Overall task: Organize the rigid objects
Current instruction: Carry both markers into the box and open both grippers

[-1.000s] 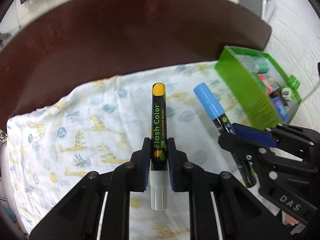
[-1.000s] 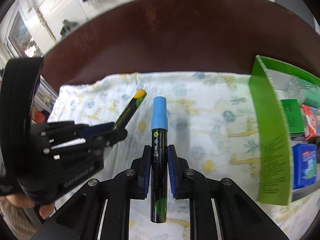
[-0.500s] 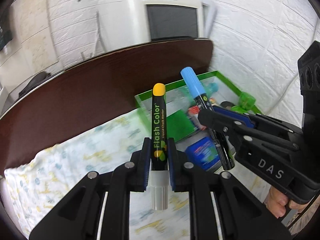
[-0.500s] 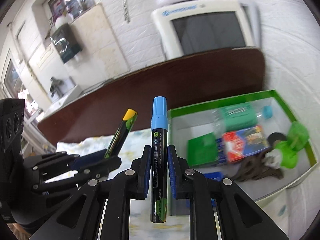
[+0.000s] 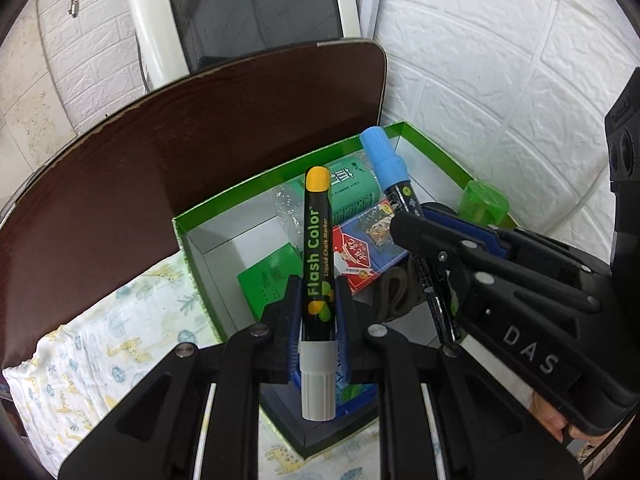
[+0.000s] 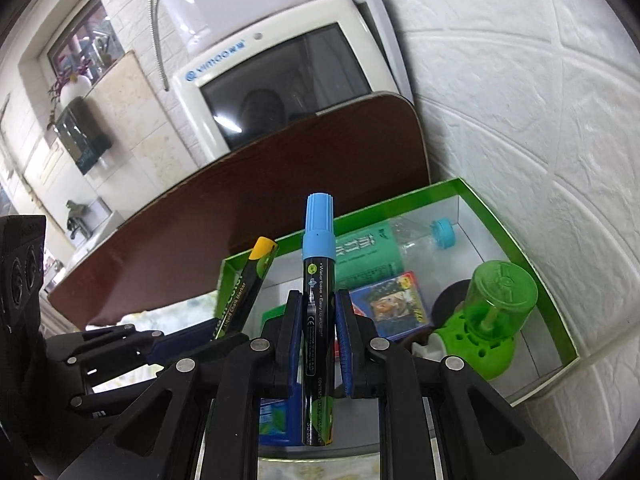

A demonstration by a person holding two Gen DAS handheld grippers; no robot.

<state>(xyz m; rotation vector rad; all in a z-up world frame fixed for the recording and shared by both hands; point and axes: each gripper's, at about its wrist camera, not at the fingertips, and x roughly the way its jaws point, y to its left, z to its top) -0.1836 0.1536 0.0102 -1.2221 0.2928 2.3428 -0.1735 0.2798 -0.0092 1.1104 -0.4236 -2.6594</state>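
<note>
My left gripper [image 5: 318,300] is shut on a black chalk marker with a yellow cap [image 5: 317,256]. It holds the marker upright above the near end of the green box [image 5: 224,200]. My right gripper [image 6: 318,304] is shut on a black marker with a blue cap [image 6: 319,264], also over the green box [image 6: 552,304]. The right gripper shows at the right of the left wrist view [image 5: 424,224], and the left one at the left of the right wrist view [image 6: 224,332]. The box holds a green-labelled bottle [image 6: 372,256], card packs [image 6: 394,304] and a green plastic sharpener [image 6: 488,320].
The box sits at the table's right end against a white brick wall [image 5: 500,80]. A giraffe-print cloth [image 5: 100,352] covers the brown table [image 5: 160,152] to the left. An old white monitor [image 5: 248,16] stands behind the table.
Both grippers have swung right from above the cloth to above the green box, each still holding its marker. The box now fills the middle of both views.
</note>
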